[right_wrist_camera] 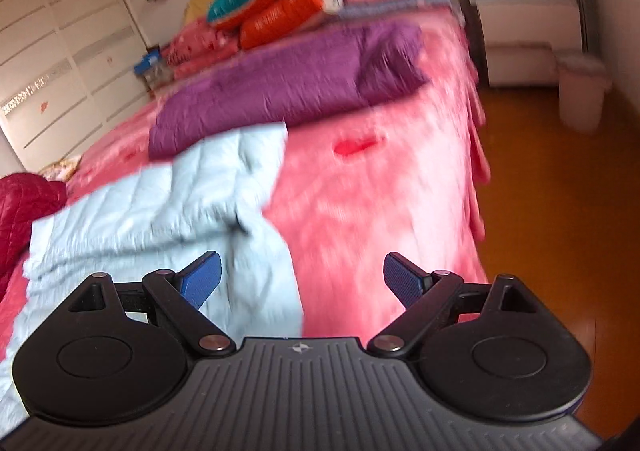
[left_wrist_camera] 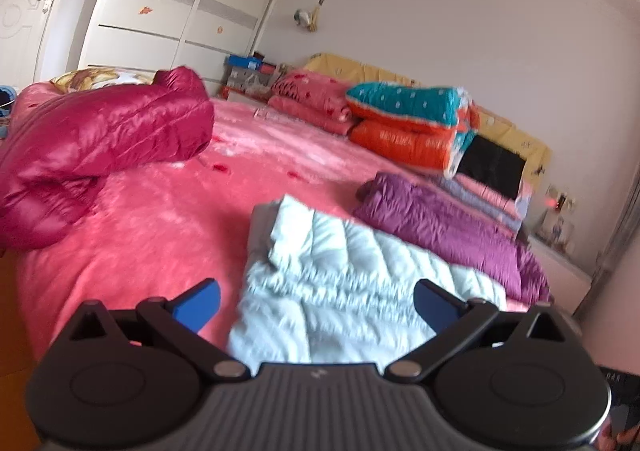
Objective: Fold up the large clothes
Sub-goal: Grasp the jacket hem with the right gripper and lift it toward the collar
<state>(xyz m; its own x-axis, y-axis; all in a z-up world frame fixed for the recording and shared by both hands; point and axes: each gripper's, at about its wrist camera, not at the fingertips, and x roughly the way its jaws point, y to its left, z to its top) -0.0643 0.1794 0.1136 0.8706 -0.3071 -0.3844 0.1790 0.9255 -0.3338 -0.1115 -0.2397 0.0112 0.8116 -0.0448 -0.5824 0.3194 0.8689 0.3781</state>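
Pale-blue quilted jacket (left_wrist_camera: pixel 344 271) lies folded on the pink bedspread (left_wrist_camera: pixel 160 219) near the foot of the bed. In the left wrist view it fills the gap ahead of the left gripper (left_wrist_camera: pixel 316 309), running from about 6 o'clock up toward 12 o'clock, with its long axis tilted slightly toward 1 o'clock. The blue pads (left_wrist_camera: pixel 200 305) stand wide apart with nothing pinched between them; they do not appear to touch the fabric. At 2 o'clock, just beside the jacket's far edge, lies a purple coat (left_wrist_camera: pixel 448 227), also folded. At 10 o'clock, well apart, a crimson puffer jacket (left_wrist_camera: pixel 104 143) sits in an unfolded heap. Stacked quilts (left_wrist_camera: pixel 412 123) rest near the headboard at 1 o'clock.

In the right wrist view, blurred, the pale-blue quilted jacket (right_wrist_camera: pixel 168 203) lies off to 9–10 o'clock of the right gripper (right_wrist_camera: pixel 300 279), its near end reaching under the left pad (right_wrist_camera: pixel 202 279). These fingers are likewise spread and empty, above bare bedspread. The purple coat (right_wrist_camera: pixel 288 87) stretches across 11–12 o'clock; the floor (right_wrist_camera: pixel 552 211) and a bin (right_wrist_camera: pixel 580 91) sit at 2 o'clock.

Judging by this, the blue jacket looks finished, and the crimson heap seems the next garment; the left hand is nearer to it, with open bedspread between.
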